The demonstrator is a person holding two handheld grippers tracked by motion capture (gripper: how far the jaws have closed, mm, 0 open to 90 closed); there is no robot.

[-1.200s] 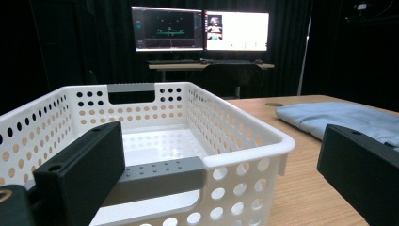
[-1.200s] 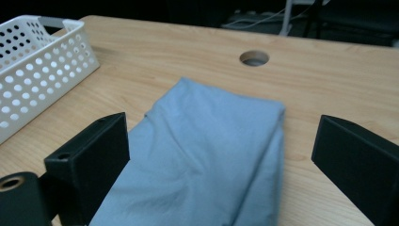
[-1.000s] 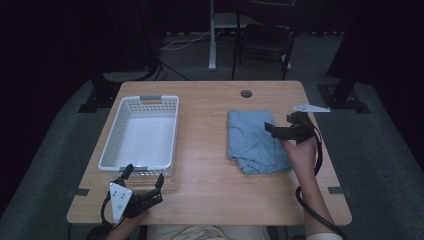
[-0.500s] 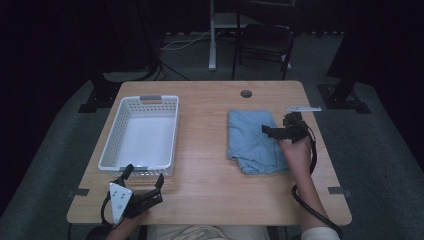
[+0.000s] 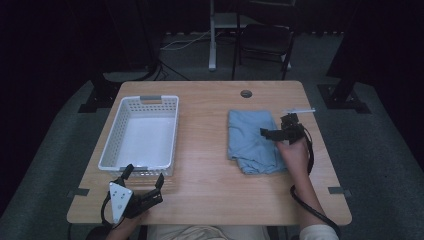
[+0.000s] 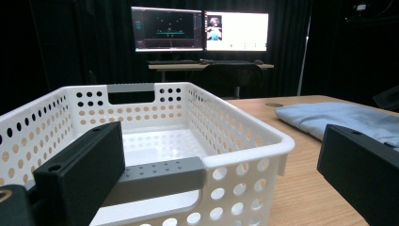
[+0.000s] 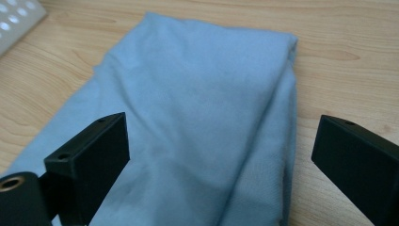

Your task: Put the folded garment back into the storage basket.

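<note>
Currently, R gripper hovers over right edge of folded blue cloth, jaws spread wide, nothing gripped. Cloth lies flat on table, right of white basket. L gripper sits near basket's near rim, jaws apart, empty.

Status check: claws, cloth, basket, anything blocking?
Right claw open, over blue cloth, no grip yet. Left claw open, idle by white basket. Cloth folded flat on table. Nothing between cloth and basket.
</note>
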